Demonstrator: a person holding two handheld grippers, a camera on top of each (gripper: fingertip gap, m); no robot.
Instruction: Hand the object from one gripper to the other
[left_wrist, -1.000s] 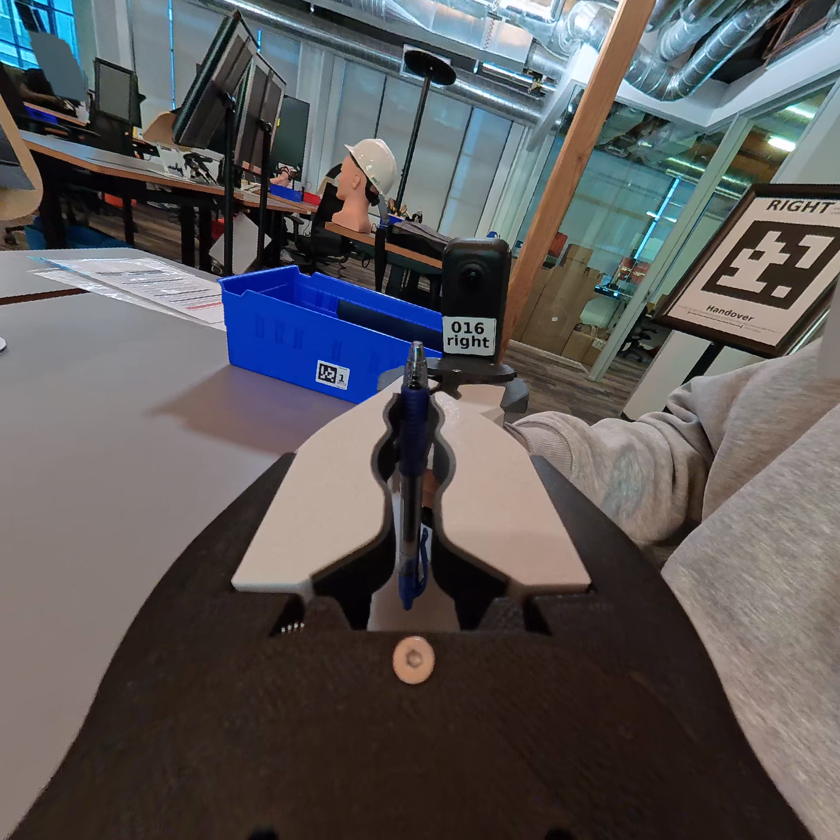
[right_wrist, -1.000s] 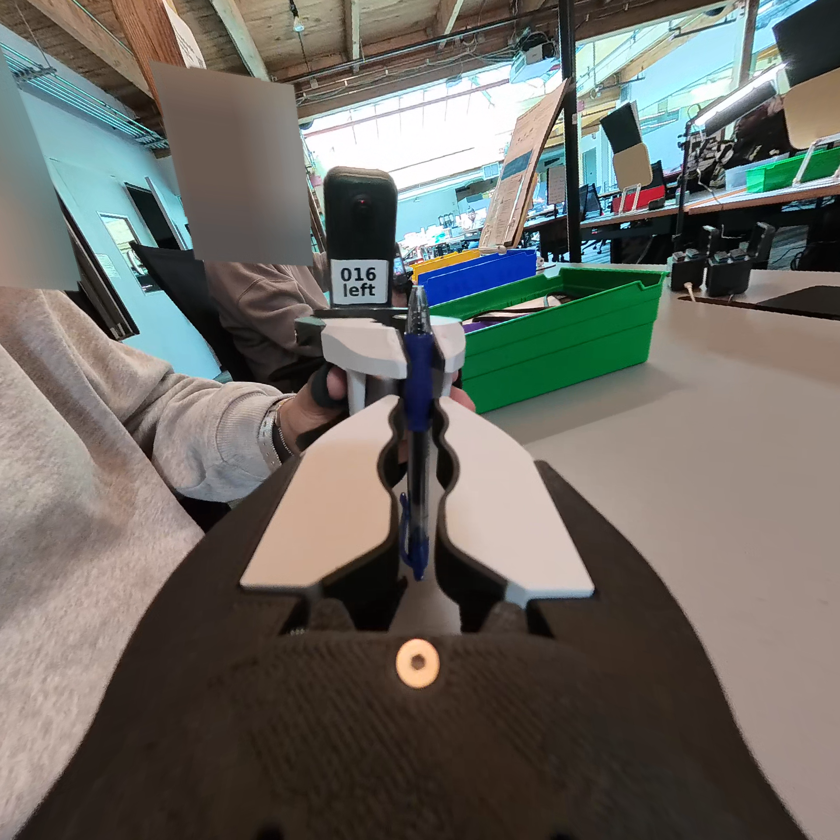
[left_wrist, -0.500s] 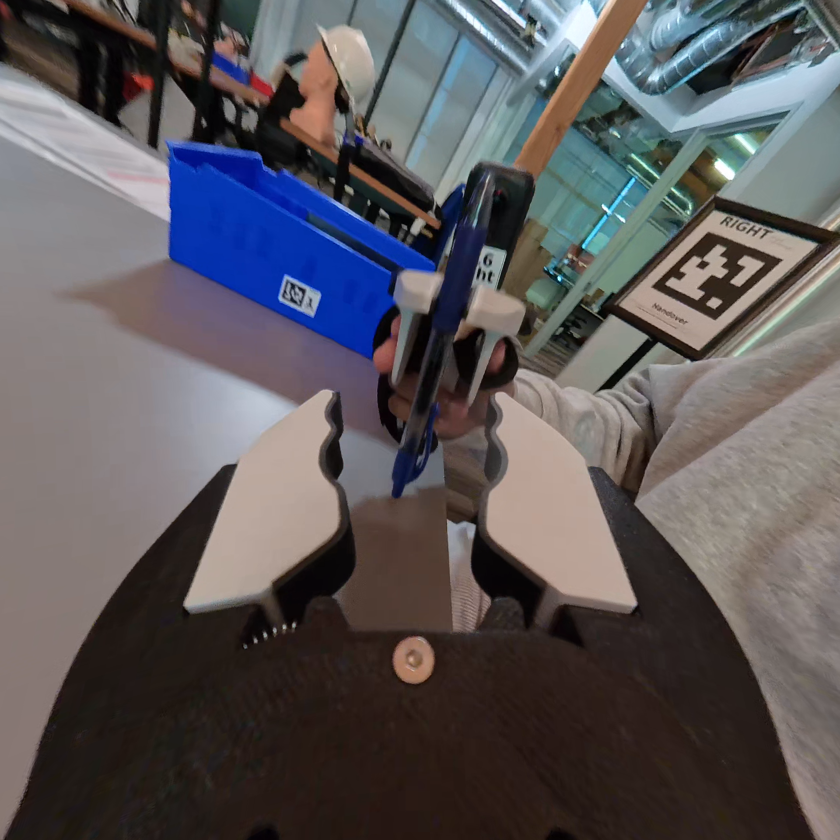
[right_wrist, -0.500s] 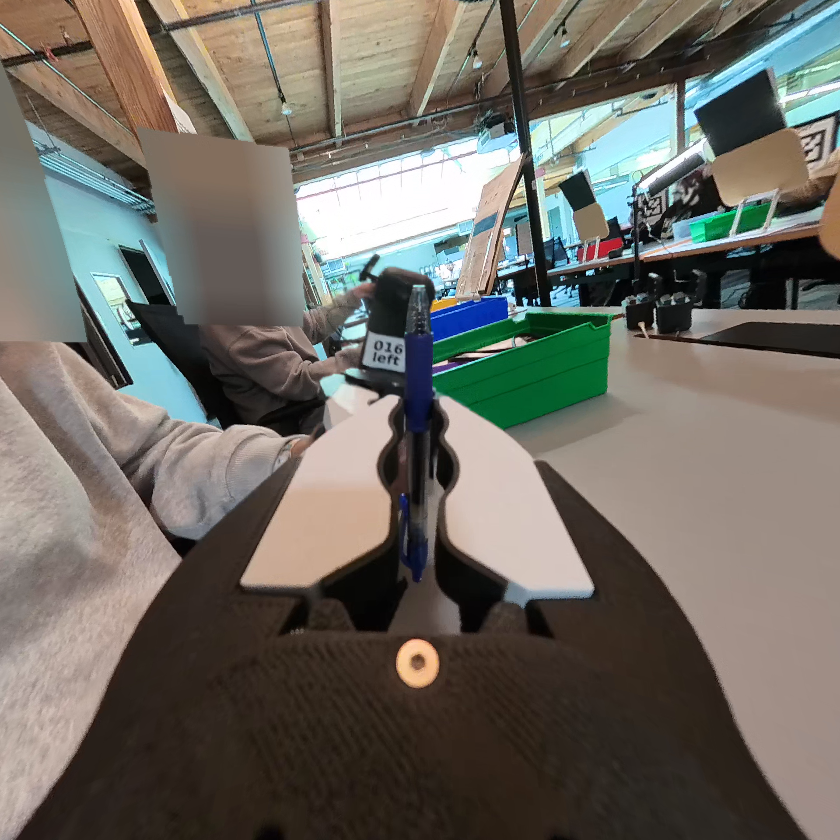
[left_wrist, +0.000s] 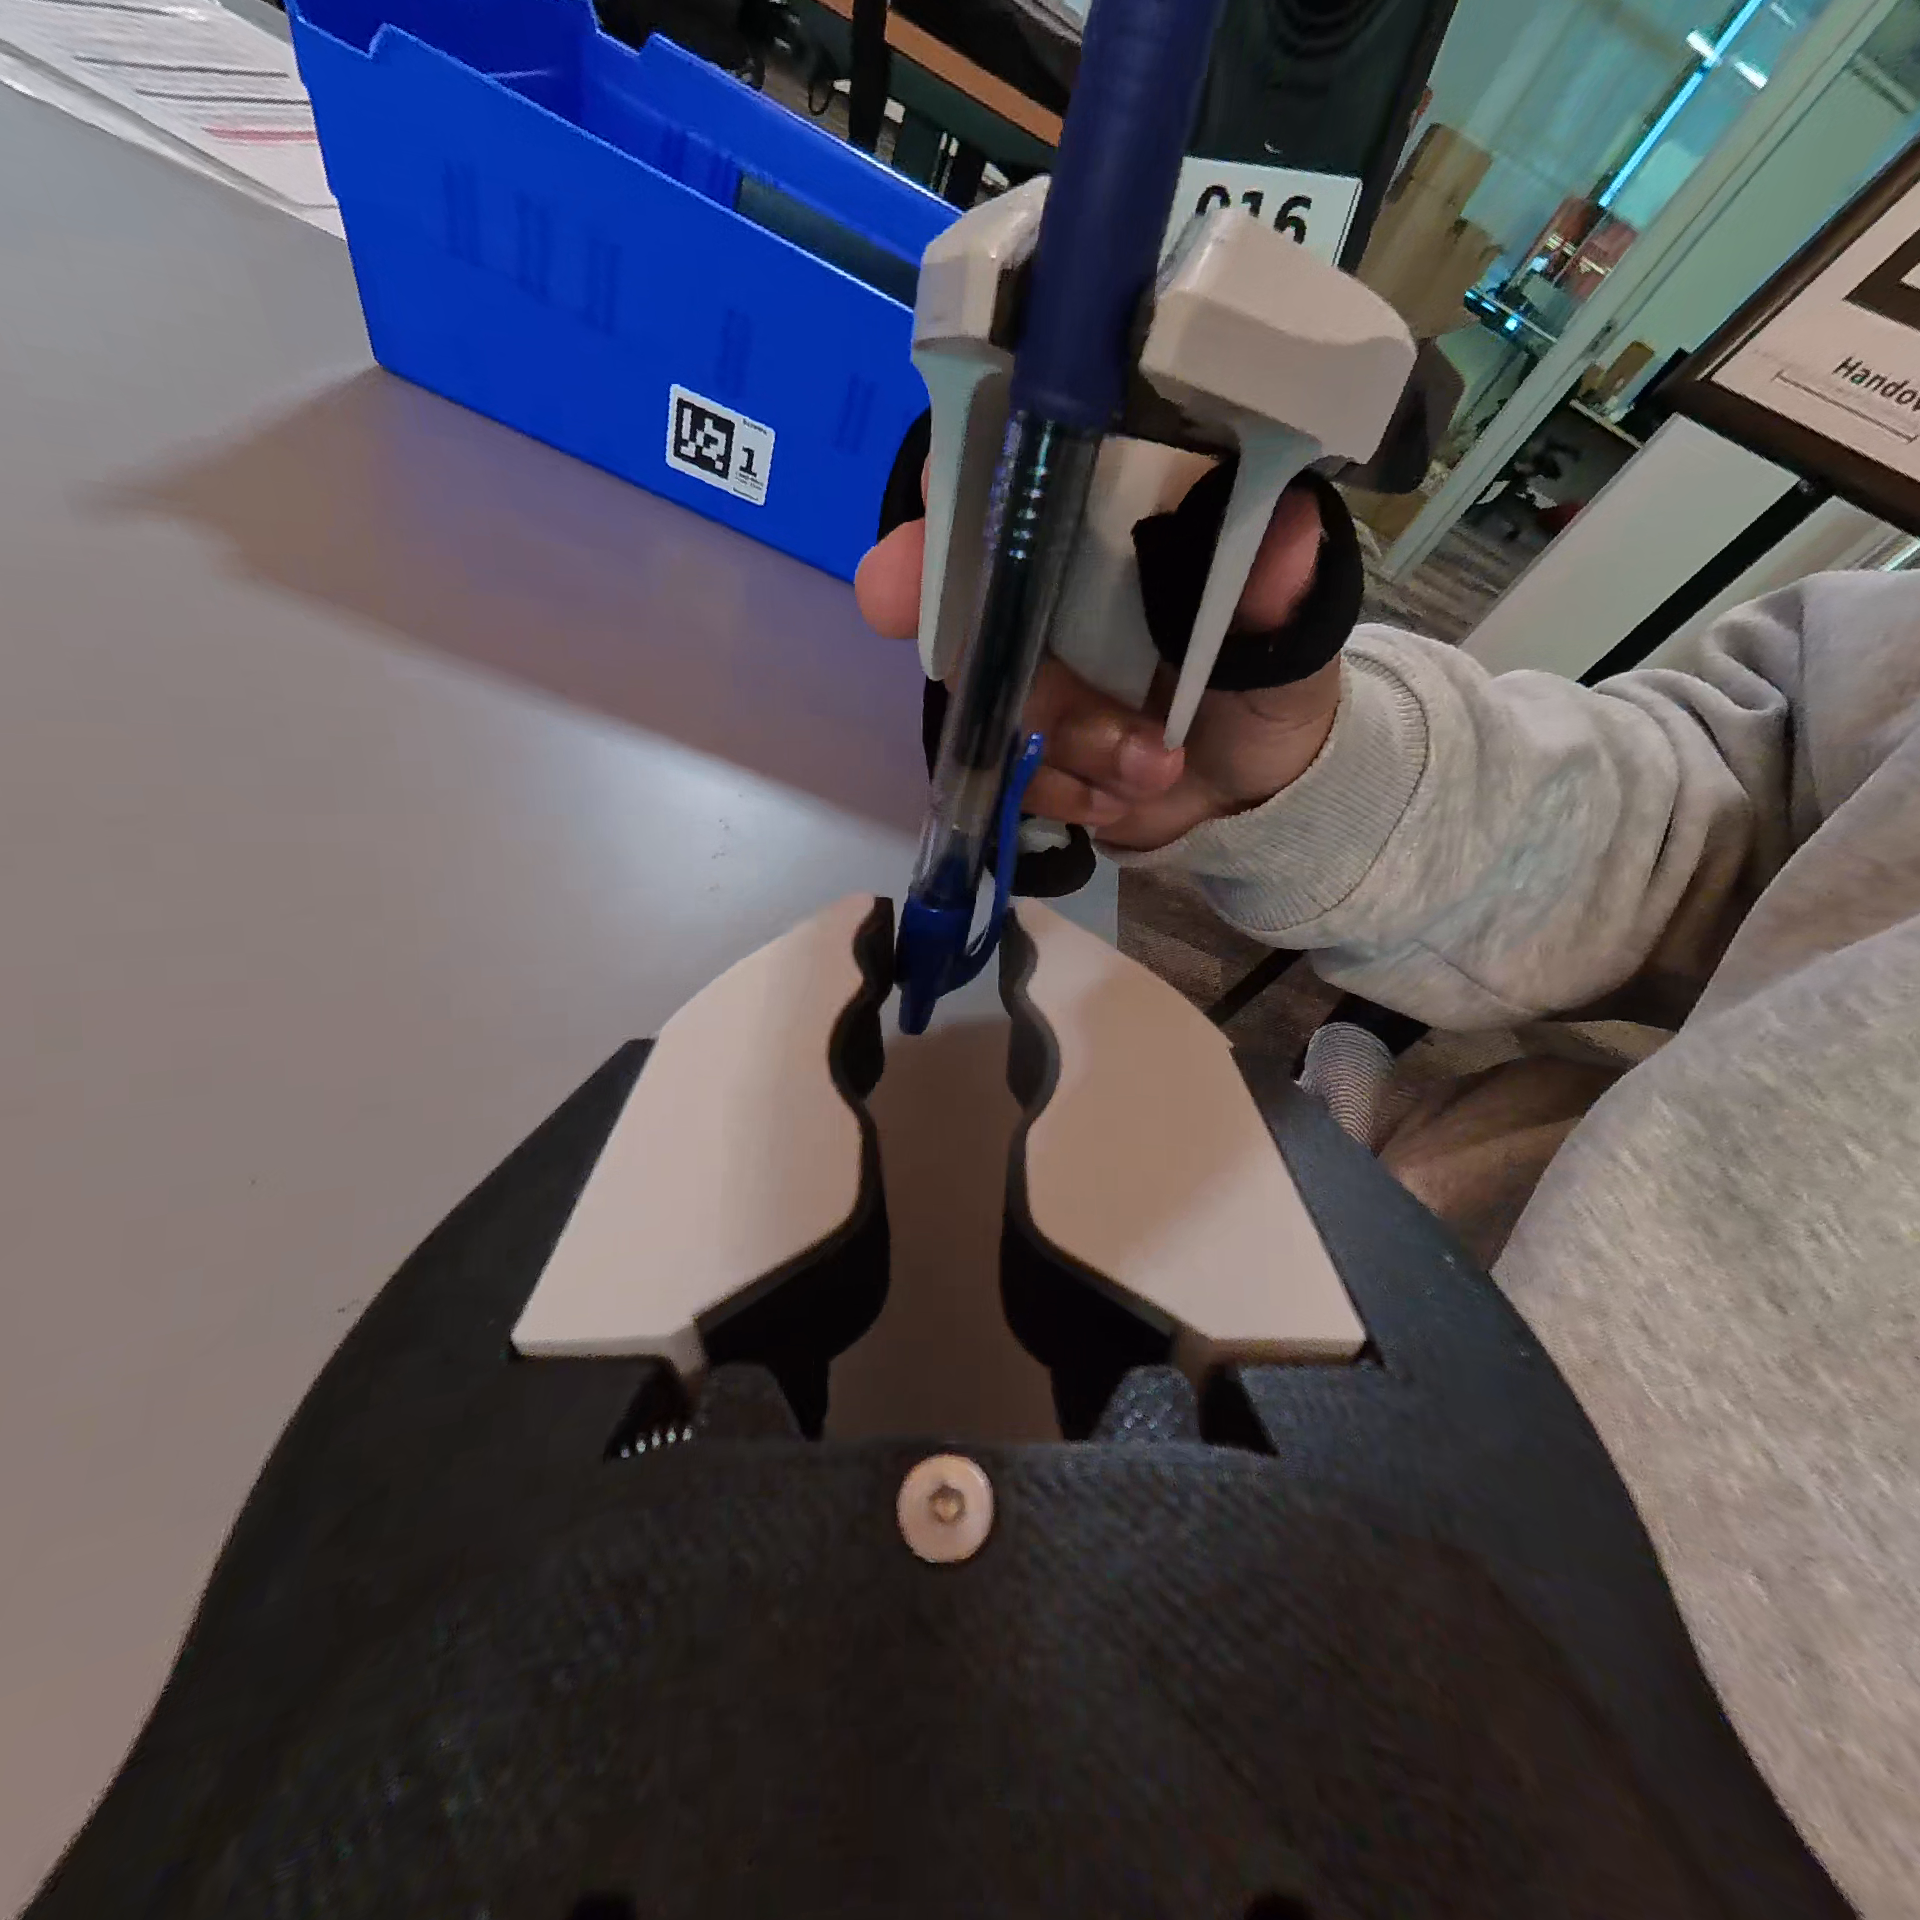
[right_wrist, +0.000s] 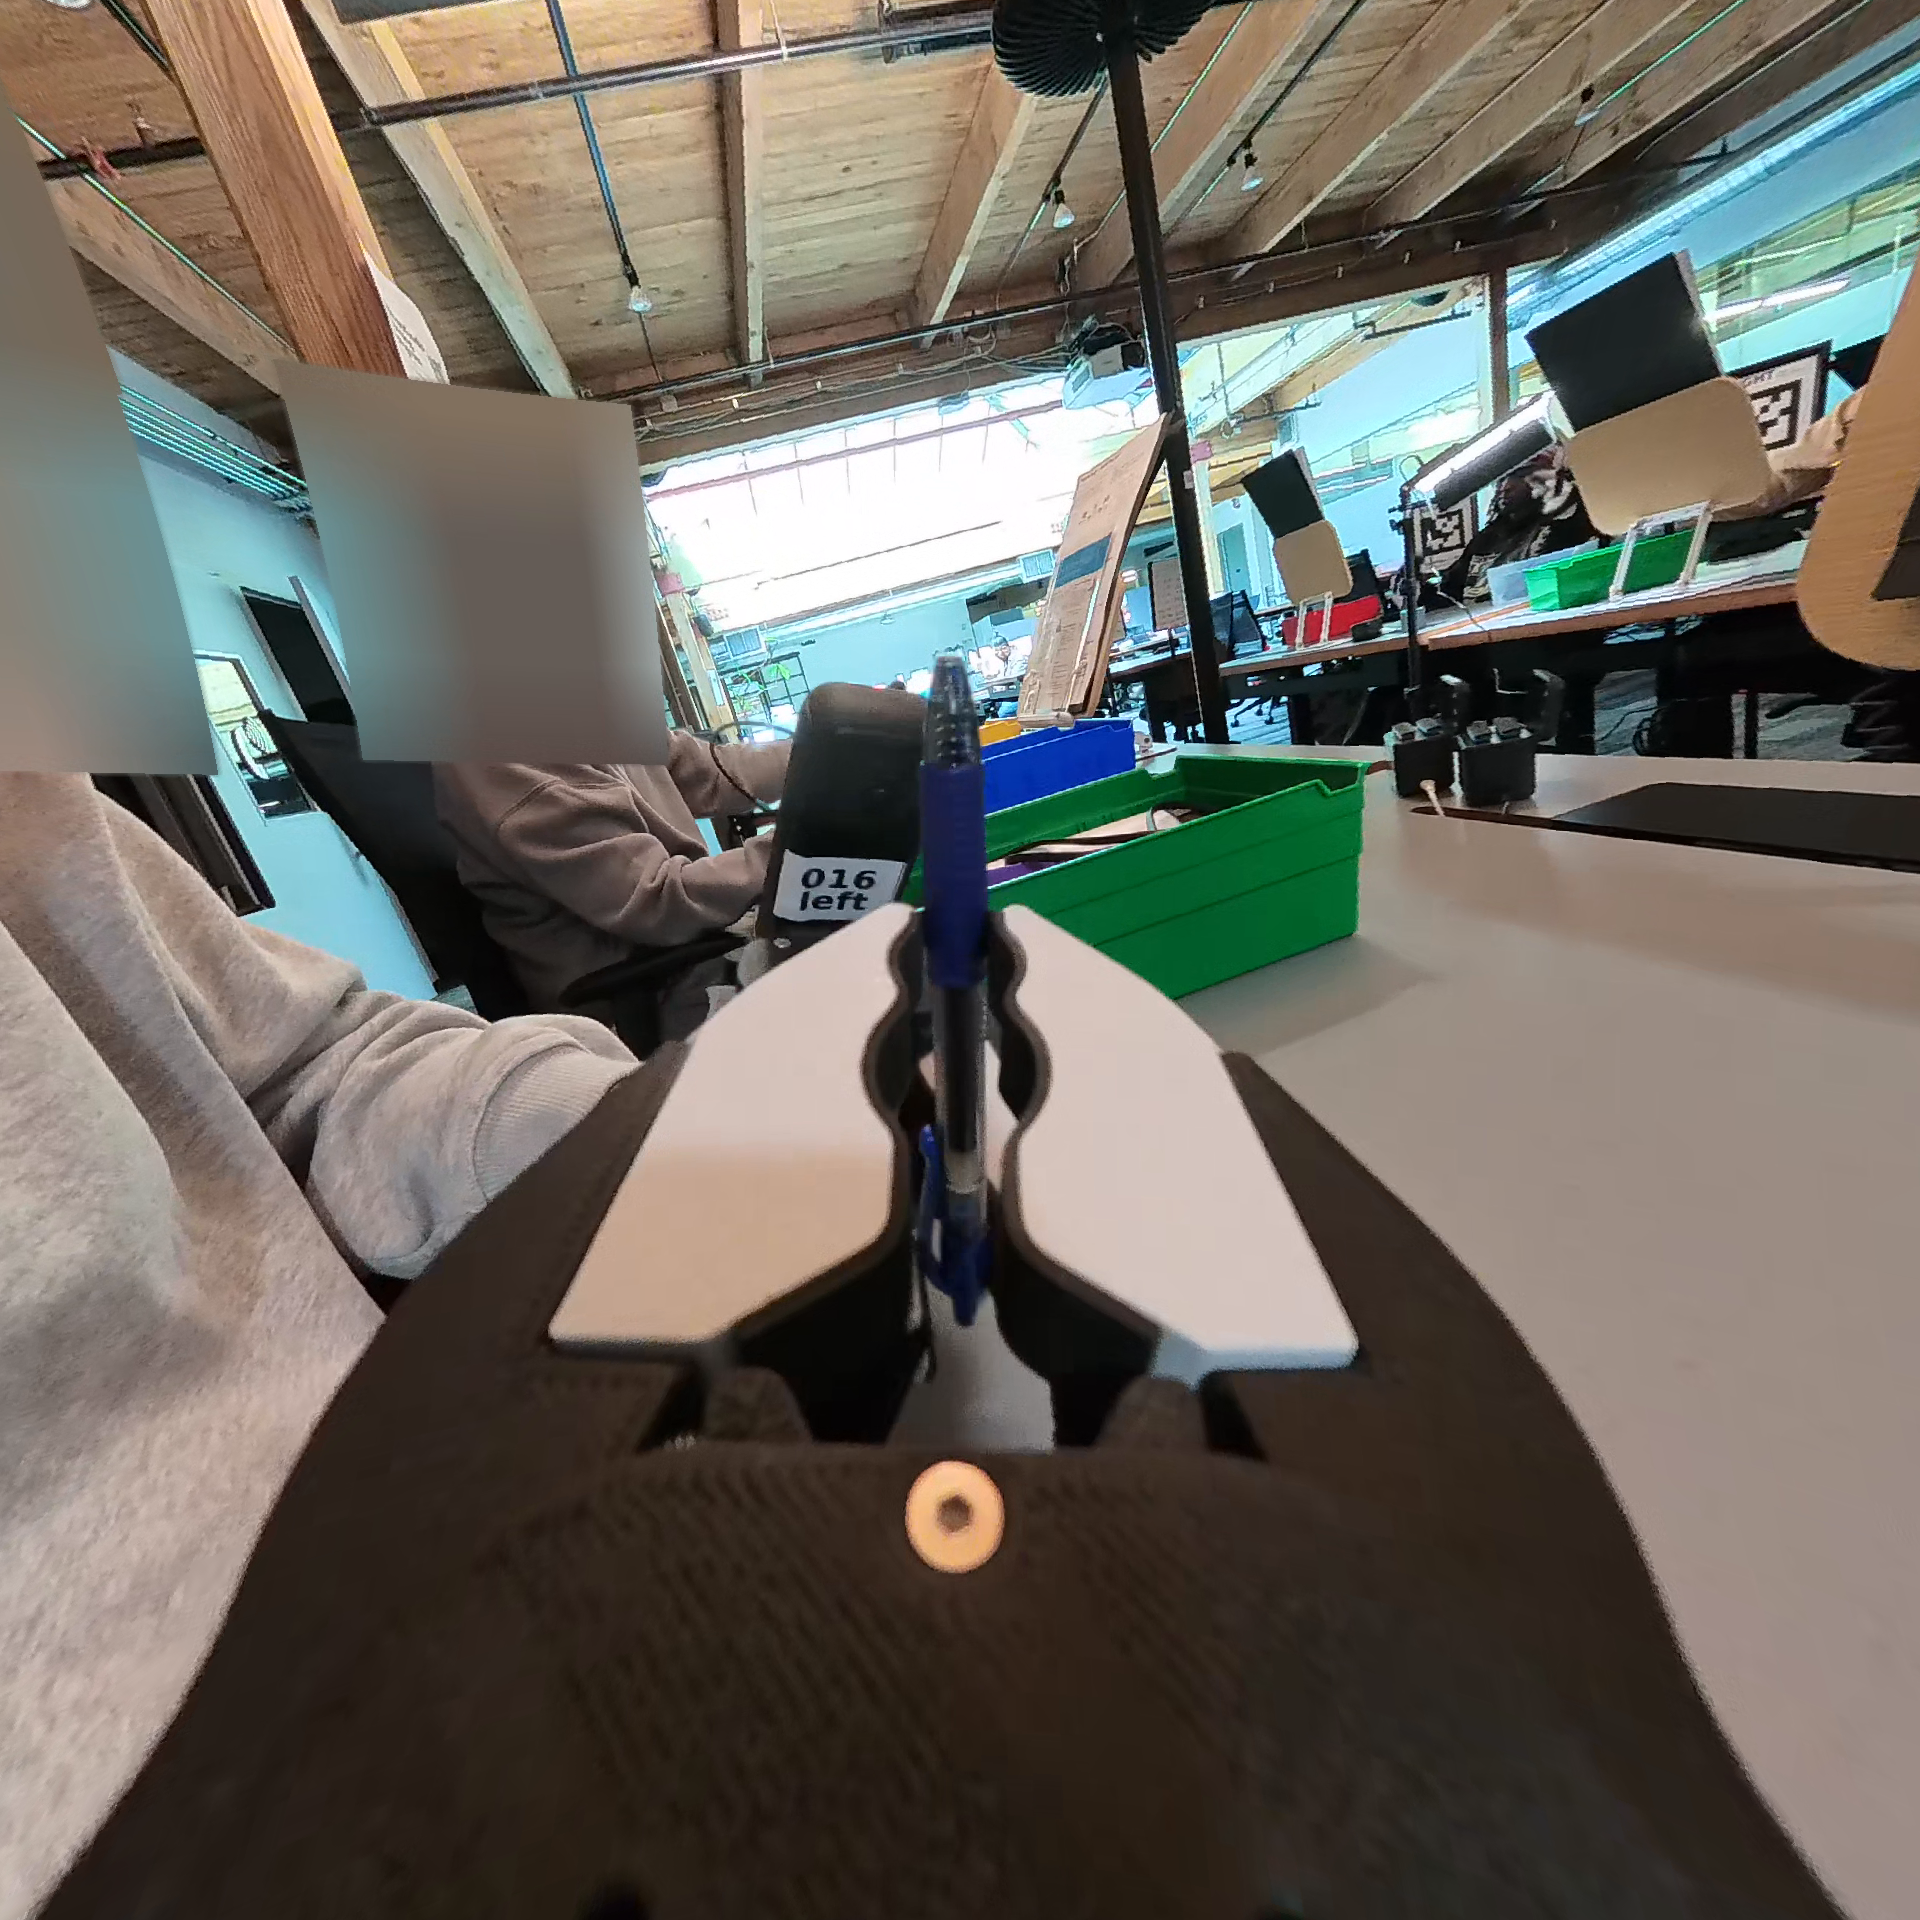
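A blue pen stands upright in my right gripper, which is shut on its barrel. In the left wrist view the right gripper is above and ahead, held by a hand, with the pen hanging down from it. My left gripper is below it with its jaws narrowly apart. The pen's clip end sits between the left fingertips, and the gap is wider than the pen. In the right wrist view only the left gripper's black camera block shows; its fingers are hidden.
A blue bin stands on the grey table ahead of the left gripper. A green bin stands ahead of the right gripper. A grey sleeve, a framed sign and a seated person are nearby.
Both grippers held the pen a second ago. The left gripper opened and let go, then narrowed its jaws. The right gripper kept the pen and now holds it higher above the left one.
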